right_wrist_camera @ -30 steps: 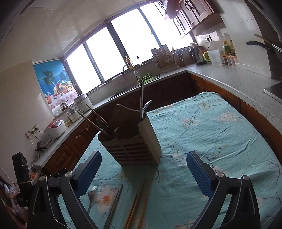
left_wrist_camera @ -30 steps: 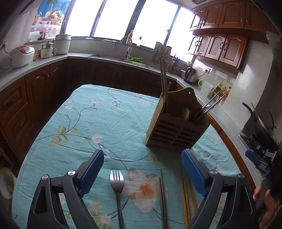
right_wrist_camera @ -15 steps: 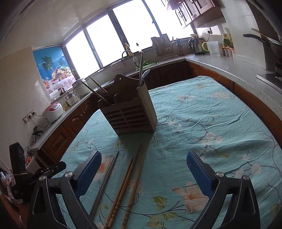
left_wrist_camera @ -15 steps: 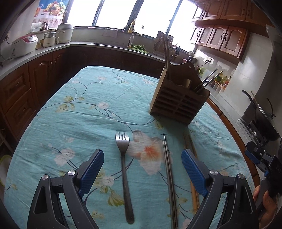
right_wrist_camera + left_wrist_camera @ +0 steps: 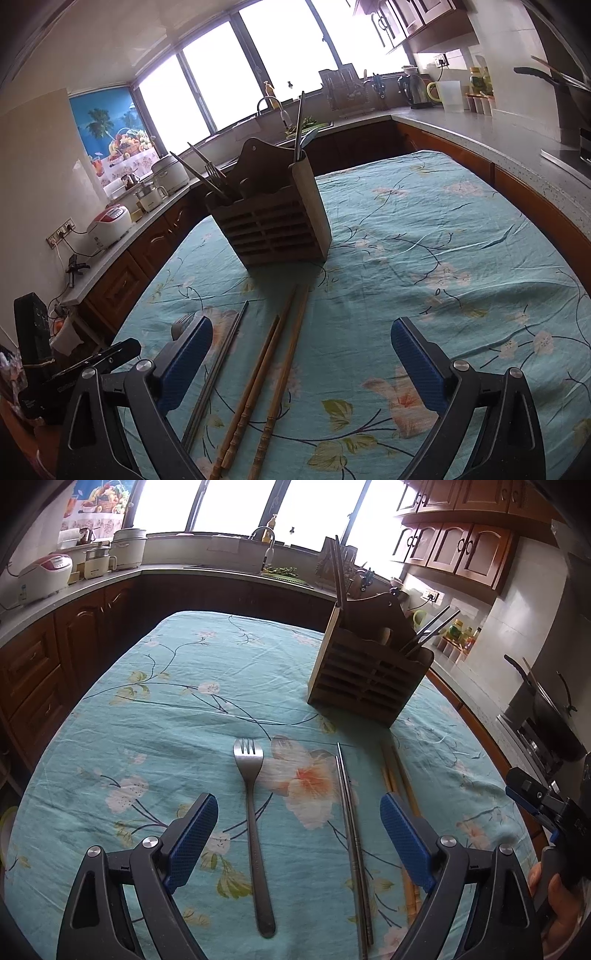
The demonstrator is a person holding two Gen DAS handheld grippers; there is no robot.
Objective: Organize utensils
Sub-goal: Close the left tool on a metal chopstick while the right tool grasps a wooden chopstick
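floral tablecloth [image 5: 177, 709], steel fork [image 5: 255, 812] lying flat; left gripper [image 5: 299, 834], right gripper [image 5: 301, 362] wide open, empty

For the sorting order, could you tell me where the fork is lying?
In the left wrist view the fork lies flat on the tablecloth, left of the metal chopsticks.
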